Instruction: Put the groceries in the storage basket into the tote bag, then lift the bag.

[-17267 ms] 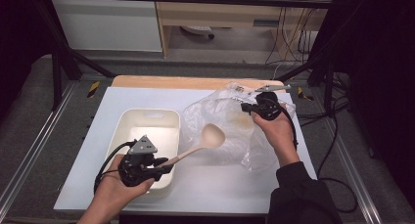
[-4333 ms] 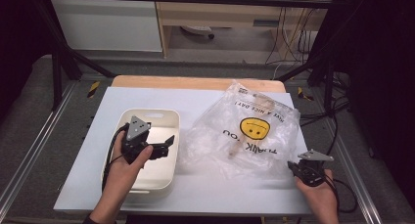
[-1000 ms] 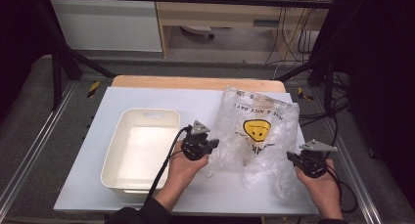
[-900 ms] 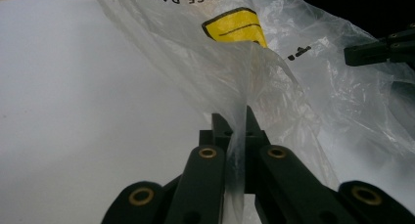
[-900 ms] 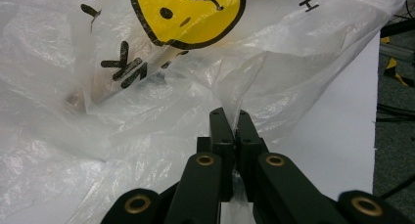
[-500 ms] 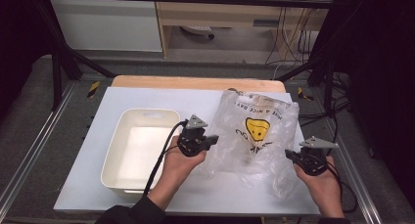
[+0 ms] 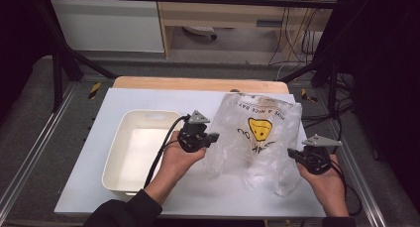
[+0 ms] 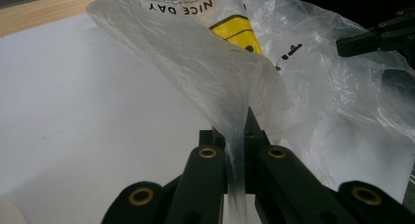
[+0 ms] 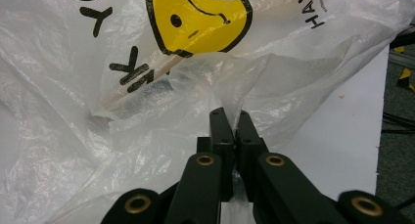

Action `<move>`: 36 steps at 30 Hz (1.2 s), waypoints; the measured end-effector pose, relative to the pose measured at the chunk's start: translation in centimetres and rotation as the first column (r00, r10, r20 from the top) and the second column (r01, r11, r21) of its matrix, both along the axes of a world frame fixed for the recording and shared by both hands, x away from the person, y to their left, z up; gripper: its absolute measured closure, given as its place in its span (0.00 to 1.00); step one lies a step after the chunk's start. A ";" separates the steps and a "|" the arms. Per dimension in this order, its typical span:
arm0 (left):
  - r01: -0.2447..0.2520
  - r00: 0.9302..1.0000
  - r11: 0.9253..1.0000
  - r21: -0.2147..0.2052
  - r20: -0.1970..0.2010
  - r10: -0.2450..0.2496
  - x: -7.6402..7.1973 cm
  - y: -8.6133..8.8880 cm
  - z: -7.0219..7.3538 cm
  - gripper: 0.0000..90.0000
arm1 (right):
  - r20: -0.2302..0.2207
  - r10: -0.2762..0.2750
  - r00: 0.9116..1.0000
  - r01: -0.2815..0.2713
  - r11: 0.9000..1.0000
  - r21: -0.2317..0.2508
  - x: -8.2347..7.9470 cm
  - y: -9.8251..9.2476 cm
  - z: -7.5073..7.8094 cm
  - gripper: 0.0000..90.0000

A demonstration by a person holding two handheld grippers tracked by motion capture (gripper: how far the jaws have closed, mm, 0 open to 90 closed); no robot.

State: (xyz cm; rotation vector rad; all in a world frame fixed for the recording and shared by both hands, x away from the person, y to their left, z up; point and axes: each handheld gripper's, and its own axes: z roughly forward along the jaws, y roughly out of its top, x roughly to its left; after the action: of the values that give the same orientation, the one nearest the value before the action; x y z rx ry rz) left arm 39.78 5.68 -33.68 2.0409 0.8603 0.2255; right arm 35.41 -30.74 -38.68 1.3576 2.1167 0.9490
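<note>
Holding the plastic bag point(image 7: 257, 138) up by both sides is the job right now. The left gripper point(image 7: 214, 137) has its jaws squeezed tight on a fold of the bag's left edge, and the right gripper point(image 7: 293, 155) pinches the right edge just the same. The bag stands over the right half of the white table point(image 7: 143, 100), beside the white tray point(image 7: 130, 172), which sits near the front left corner. A wooden stick point(image 9: 147, 84) shows through the plastic. To do this well, I think both hands should lift slowly together, keep the pinch firm, and not pull apart too hard, or the thin plastic may rip.
</note>
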 end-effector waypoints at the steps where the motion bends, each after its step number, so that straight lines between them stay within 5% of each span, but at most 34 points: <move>1: 0.003 1.000 1.000 0.003 -0.001 -0.003 0.0 0.1 0.1 1.00 | -0.003 0.000 1.000 0.000 1.000 0.002 0.0 0.0 0.0 1.00; 36: -0.019 1.000 0.999 0.028 -0.024 0.019 2.6 2.5 2.4 1.00 | 0.005 0.017 1.000 -0.017 1.000 0.014 0.3 -0.7 1.3 1.00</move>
State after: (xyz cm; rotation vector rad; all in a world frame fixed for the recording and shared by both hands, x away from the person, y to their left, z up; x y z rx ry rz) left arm 42.42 8.17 -31.33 2.0658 0.8964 0.2247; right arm 35.69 -31.46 -37.33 1.3452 2.1245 0.9750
